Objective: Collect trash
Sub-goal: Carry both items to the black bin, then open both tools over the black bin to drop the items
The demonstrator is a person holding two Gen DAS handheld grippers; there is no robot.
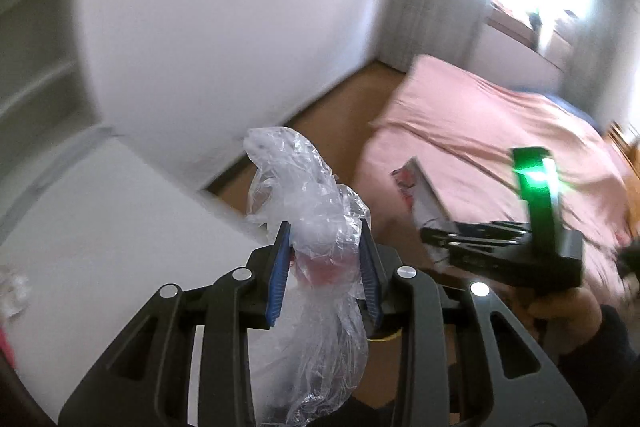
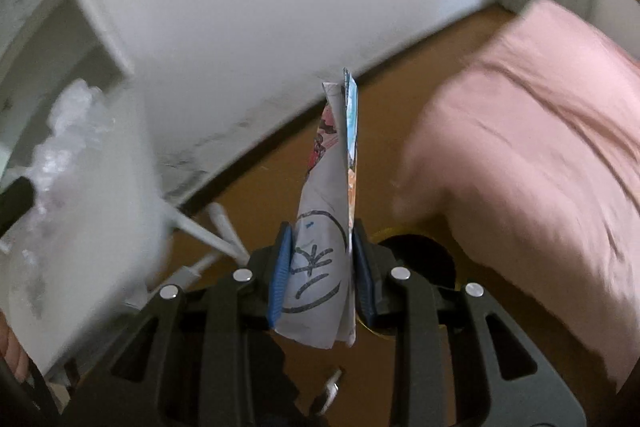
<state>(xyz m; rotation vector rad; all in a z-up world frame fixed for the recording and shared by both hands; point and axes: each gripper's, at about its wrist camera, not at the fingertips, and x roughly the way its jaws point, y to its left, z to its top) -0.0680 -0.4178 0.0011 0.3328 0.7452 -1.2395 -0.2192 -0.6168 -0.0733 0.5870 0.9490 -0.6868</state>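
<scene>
Both loads are airborne between desk (image 1: 100,227) and bed (image 1: 500,147): left gripper (image 1: 326,271) clamps the plastic wrap (image 1: 308,211), right gripper (image 2: 322,275) pinches the folded paper (image 2: 328,219); best to hold both grips firm until over a bin, none clearly visible.

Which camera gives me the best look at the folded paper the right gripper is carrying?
The right wrist view: the folded paper stands centred between the right gripper pads, with its drawing and coloured print readable. The left wrist view shows the same paper only as a small, blurred piece sticking out of the right gripper.
</scene>
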